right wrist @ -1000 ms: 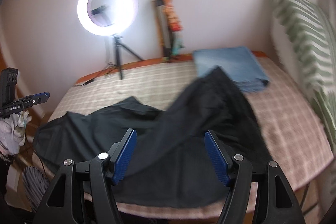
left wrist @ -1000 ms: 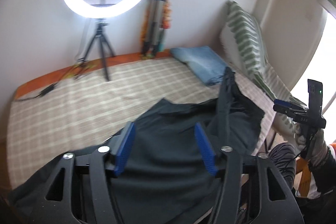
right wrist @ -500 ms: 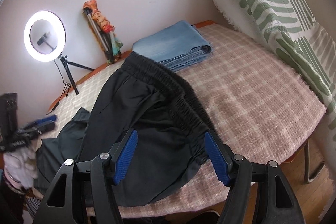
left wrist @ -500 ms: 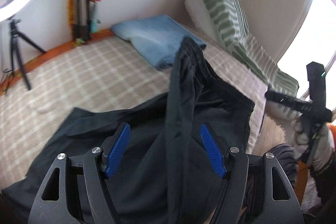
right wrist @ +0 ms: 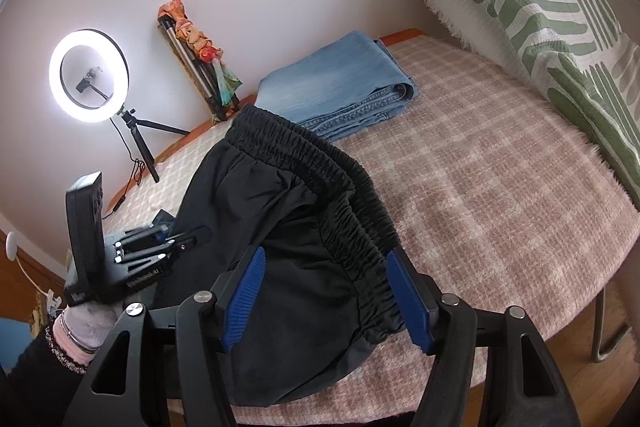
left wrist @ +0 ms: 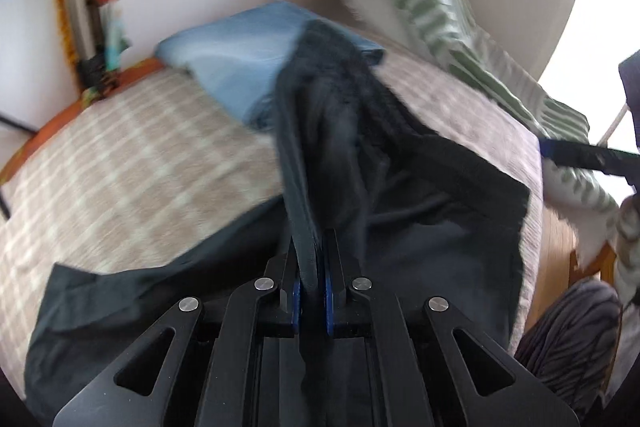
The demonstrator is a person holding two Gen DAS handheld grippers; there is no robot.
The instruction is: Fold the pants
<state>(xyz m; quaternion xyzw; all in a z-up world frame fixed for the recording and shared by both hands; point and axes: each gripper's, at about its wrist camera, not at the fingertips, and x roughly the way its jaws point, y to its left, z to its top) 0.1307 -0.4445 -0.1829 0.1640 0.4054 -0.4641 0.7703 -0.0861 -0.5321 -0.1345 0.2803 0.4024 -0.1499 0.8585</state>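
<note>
We have the black pants point(right wrist: 288, 227) spread over the checked cover of the bed point(right wrist: 500, 187), with the gathered waistband lying toward the folded blue jeans point(right wrist: 340, 79) and one dark edge hanging off the near side of the mattress. Our left gripper point(left wrist: 312, 291) is clenched on a raised fold of the pants, the cloth pinched between its blue pads and running up from them as a taut ridge toward the jeans. Our right gripper point(right wrist: 324, 291) hangs just above the near end of the waistband; its jaws are closing, with the elastic band lying between the pads, and we cannot see the pads pressing on it. From the right wrist we see the left gripper low on the left over the pants, held by a hand point(right wrist: 86, 323) in a pale glove with a bracelet at the wrist. The jeans sit just behind the waistband and touch it in the left view. A large green-and-white striped pillow point(right wrist: 540, 7) leans along the right side of the bed. By the far wall stand a lit ring light point(right wrist: 89, 75) on a small tripod and a folded tripod point(right wrist: 192, 67) wrapped in orange patterned cloth.
</note>
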